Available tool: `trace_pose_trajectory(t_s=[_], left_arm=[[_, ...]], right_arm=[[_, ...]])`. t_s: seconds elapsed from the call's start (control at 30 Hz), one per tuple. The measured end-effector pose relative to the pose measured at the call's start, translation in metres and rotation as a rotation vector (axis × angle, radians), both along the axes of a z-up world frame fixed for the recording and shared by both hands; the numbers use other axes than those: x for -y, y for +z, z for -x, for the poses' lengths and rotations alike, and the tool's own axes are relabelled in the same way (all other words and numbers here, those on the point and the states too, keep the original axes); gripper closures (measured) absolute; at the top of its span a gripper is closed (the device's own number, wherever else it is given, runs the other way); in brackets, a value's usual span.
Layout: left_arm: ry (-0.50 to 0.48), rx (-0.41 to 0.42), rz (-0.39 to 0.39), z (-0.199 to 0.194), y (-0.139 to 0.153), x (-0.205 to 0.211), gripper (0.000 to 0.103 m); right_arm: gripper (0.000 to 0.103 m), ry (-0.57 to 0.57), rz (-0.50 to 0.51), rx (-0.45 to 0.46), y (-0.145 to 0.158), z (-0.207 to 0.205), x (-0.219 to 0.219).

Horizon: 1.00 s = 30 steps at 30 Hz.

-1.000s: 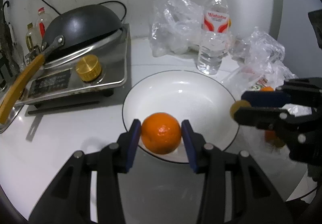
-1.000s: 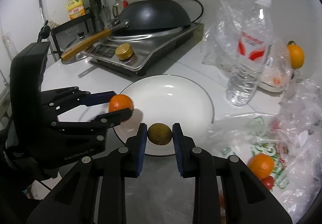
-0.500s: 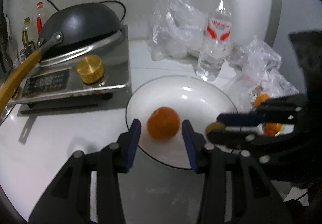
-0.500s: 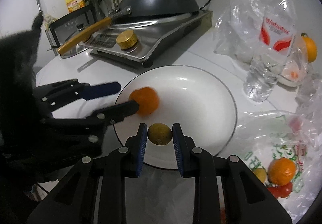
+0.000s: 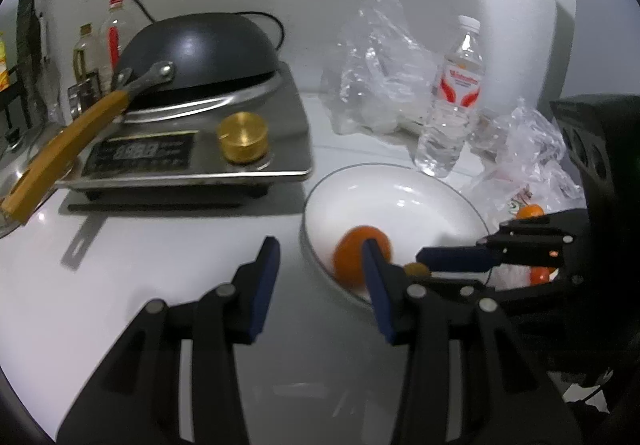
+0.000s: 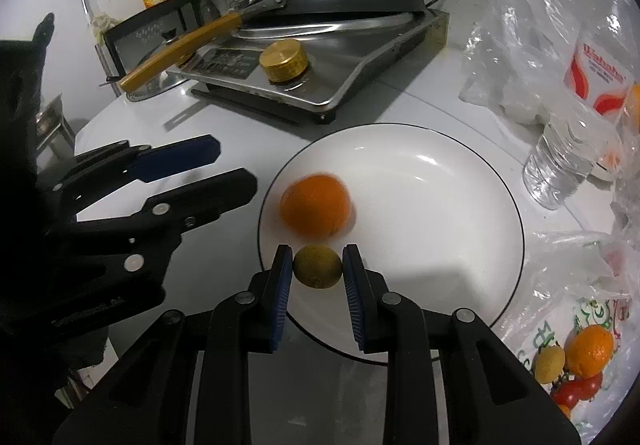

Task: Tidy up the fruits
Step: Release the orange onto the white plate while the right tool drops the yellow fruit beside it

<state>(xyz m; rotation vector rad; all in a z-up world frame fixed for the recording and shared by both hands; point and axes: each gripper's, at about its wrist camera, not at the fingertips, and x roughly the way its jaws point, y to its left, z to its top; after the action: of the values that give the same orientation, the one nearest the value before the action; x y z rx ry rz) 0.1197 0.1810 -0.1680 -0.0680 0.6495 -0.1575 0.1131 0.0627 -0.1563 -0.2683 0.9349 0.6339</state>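
Right gripper (image 6: 316, 277): pinching a small yellow-green fruit (image 6: 318, 266) between the blue pads, held over the near edge of the white plate (image 6: 460, 181); not yet set down.
Left gripper (image 5: 320, 281): spread, nothing between the pads; hanging over bare white counter (image 5: 160, 245) just left of the plate, well clear of the orange.
Orange (image 6: 316, 204): loose inside the plate, on its left side, slightly blurred, so possibly rolling or settling; just beyond the held fruit, not clearly touching it.
Plate: one fruit inside, otherwise bare; standing between the gas stove (image 6: 320, 85) and the plastic bags.
Printed bag (image 6: 576, 325): lying to the right of the plate; at least another orange (image 6: 591, 351), a small yellowish fruit (image 6: 550, 367) and something red like a tomato (image 6: 576, 391) visible through the plastic.
Water bottle (image 6: 576, 133): upright beyond the plate's right rim, apart from it.
Done, judging by the layout: one orange delivered to the plate and released.
In hand: second fruit gripped and positioned over the plate, release seemingly next.
Left to do: several pieces waiting in the bag; probably under halfway through.
Risk: round fruit on a shallow plate, liable to roll when nudged by the incoming piece.
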Motion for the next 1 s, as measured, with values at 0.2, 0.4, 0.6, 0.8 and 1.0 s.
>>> trace_pose_trajectory(t_s=[0.2, 0.4, 0.6, 0.8, 1.0], left_arm=[[0.034, 0.003, 0.001, 0.011, 0.000, -0.012, 0.059], [0.042, 0.003, 0.005, 0.021, 0.001, -0.014, 0.059], [0.038, 0.005, -0.003, 0.027, 0.004, -0.008, 0.059], [0.038, 0.013, -0.009, 0.031, 0.009, -0.001, 0.058], [0.017, 0.024, -0.022, 0.035, 0.015, 0.014, 0.052]], right_arm=[[0.075, 0.005, 0.013, 0.018, 0.004, 0.006, -0.007], [0.075, -0.014, 0.031, 0.036, 0.007, 0.010, -0.003], [0.055, -0.053, 0.031, 0.044, 0.011, 0.009, 0.007], [0.055, -0.064, 0.020, 0.067, 0.020, 0.015, 0.017], [0.055, -0.087, 0.004, 0.089, 0.028, 0.023, 0.035]])
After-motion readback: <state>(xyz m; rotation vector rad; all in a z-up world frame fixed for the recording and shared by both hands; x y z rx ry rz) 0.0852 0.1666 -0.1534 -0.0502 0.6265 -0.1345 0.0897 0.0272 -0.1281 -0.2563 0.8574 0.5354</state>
